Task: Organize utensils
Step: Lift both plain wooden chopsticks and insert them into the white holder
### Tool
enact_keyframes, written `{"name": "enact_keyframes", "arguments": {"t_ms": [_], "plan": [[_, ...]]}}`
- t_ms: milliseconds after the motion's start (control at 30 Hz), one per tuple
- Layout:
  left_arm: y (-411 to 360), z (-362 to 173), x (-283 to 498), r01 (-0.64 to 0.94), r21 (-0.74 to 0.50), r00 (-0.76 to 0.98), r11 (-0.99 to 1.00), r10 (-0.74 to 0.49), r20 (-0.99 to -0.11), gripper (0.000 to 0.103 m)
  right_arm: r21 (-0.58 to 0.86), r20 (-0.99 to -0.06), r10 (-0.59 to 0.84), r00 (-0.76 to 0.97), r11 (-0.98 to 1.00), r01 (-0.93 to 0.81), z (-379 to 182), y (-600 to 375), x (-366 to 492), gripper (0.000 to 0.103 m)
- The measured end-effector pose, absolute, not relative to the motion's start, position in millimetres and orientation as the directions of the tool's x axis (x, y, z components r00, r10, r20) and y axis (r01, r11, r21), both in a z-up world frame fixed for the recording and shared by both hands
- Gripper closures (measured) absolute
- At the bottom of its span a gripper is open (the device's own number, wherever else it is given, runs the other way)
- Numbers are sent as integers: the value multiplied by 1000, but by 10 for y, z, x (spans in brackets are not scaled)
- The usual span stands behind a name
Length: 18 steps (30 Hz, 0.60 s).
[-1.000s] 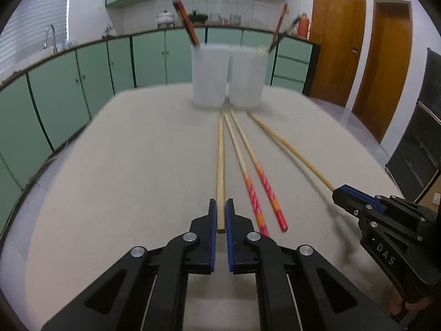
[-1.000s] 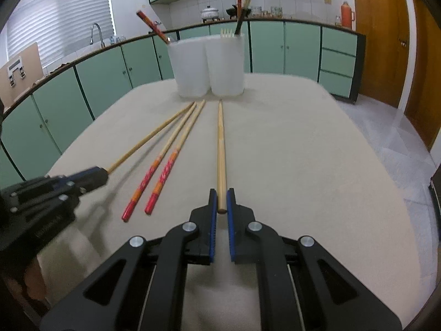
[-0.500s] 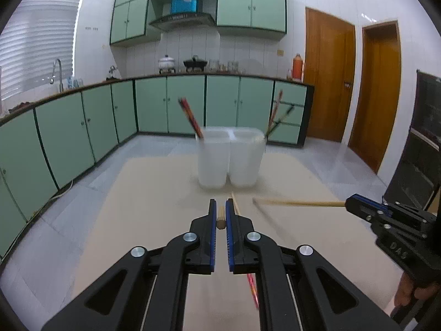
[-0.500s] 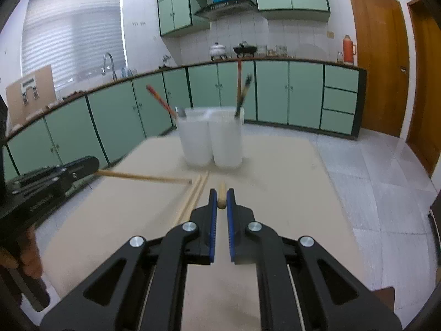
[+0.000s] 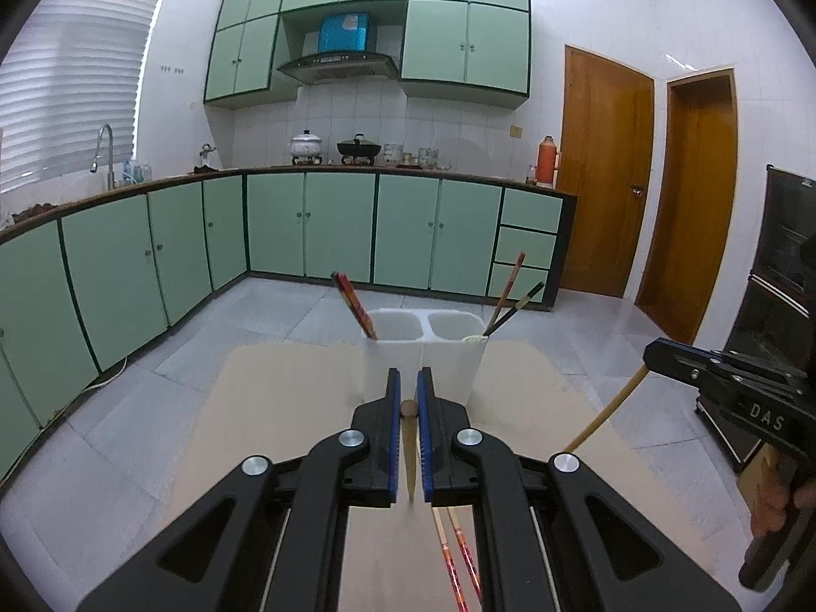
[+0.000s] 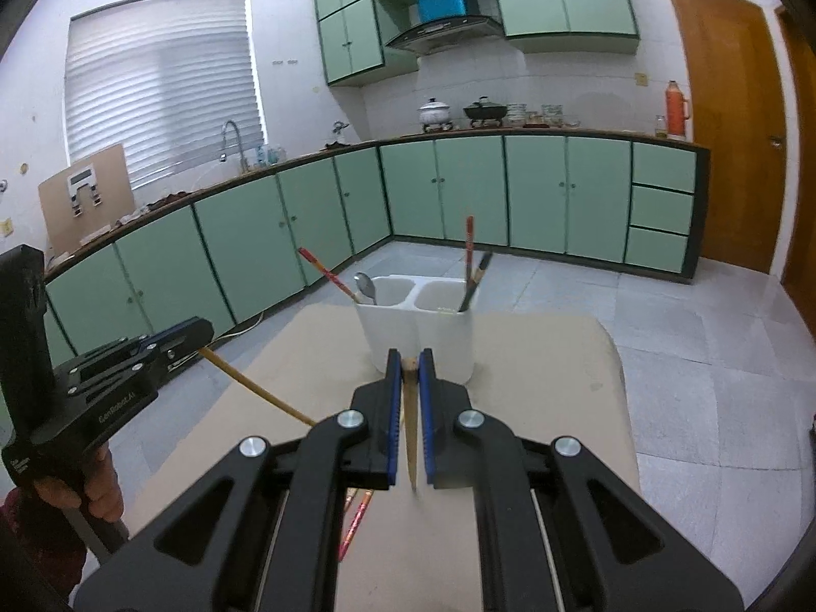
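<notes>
Left black two-finger gripper with blue pads (image 5: 406,398) clamped tight, pitched slightly downward, raised clear of the surface below. Right black two-finger gripper with blue pads (image 6: 408,375) likewise closed down to a sliver, tilted downward. Each handle grasped from below by a bare hand (image 6: 89,497) (other hand (image 5: 775,500) at the frame's edge).

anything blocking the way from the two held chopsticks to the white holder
Nothing visible. Each gripper, left and right, is shut on a plain wooden chopstick above the table, and the white holder stands straight ahead with open room in both compartments.
</notes>
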<state>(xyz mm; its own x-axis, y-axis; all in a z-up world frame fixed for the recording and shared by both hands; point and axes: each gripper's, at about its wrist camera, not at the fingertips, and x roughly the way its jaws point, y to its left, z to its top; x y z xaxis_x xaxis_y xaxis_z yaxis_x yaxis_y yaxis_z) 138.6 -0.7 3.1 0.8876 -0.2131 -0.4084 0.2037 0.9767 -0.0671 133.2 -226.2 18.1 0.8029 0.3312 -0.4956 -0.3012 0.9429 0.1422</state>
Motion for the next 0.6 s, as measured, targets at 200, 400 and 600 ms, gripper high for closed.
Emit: {"name": "enact_keyframes", "arguments": {"t_ms": [200,400,600], "plan": [[-2,180,1439,239,-64,881,969,-244,-405,97,155,-496,386,777,921,-359,426,-2242,1451,97],[-17,427,1545,277,-54,886,959,-277,-373,97,134,-447,412,794,909,-396,814,-2263,1620,97],[-91,836,1761,290,-17,918,957,-283,-276,97,95,-380,398,835,914,-393,1216,-2269,1915,97]]}}
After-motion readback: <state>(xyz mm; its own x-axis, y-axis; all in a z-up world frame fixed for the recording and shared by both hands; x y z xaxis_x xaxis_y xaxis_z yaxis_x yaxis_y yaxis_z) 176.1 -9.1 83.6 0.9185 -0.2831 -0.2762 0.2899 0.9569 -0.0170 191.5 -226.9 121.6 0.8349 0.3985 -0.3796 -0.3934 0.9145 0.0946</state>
